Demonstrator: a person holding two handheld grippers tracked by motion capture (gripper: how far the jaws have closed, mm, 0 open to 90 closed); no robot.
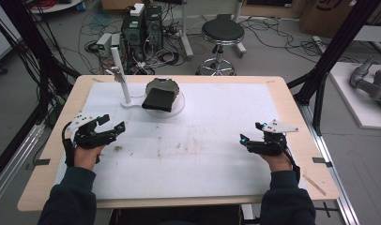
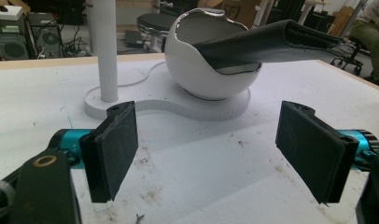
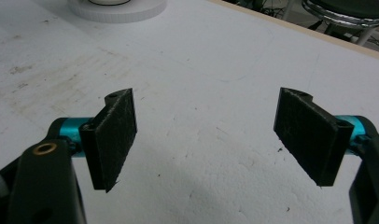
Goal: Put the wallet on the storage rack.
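A white bowl sits on a flat white base at the back middle of the table. A folded dark cloth lies across its rim and sticks out to one side. A white upright post rises from the same base. My left gripper is open at the table's left, pointing toward the bowl, nothing between its pads. My right gripper is open at the right over bare white mat.
A white mat covers the wooden table, with brown smudges in its middle. Beyond the far edge stand a black stool, computer towers and loose cables. Black frame posts flank the table.
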